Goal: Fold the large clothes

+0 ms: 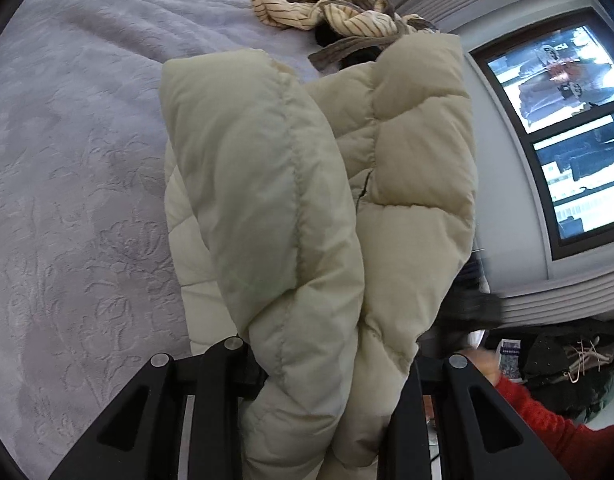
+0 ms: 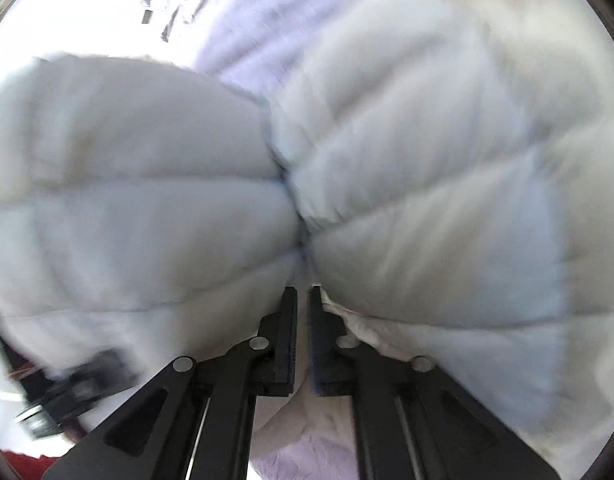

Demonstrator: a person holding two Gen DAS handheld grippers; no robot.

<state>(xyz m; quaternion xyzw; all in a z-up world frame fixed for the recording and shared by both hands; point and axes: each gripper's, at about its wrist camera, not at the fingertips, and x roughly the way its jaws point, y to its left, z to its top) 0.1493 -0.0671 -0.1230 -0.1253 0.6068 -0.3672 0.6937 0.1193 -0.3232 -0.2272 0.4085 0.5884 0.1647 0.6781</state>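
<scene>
A cream quilted puffer coat [image 1: 319, 200] hangs in front of my left gripper [image 1: 327, 384], over a lilac bedspread [image 1: 75, 168]. The coat's thick bunched fabric fills the gap between the left fingers, which hold it lifted; the fingertips are hidden by it. In the right wrist view the same coat [image 2: 427, 200] fills the frame, pale and blurred. My right gripper [image 2: 303, 300] is nearly closed, its pads pinching a thin fold of the coat at their tips.
A striped beige and brown garment [image 1: 327, 12] lies bunched at the bed's far side. A window [image 1: 567, 128] is on the right. A dark pile with a hanger [image 1: 575, 360] and a red sleeve [image 1: 547, 420] are lower right.
</scene>
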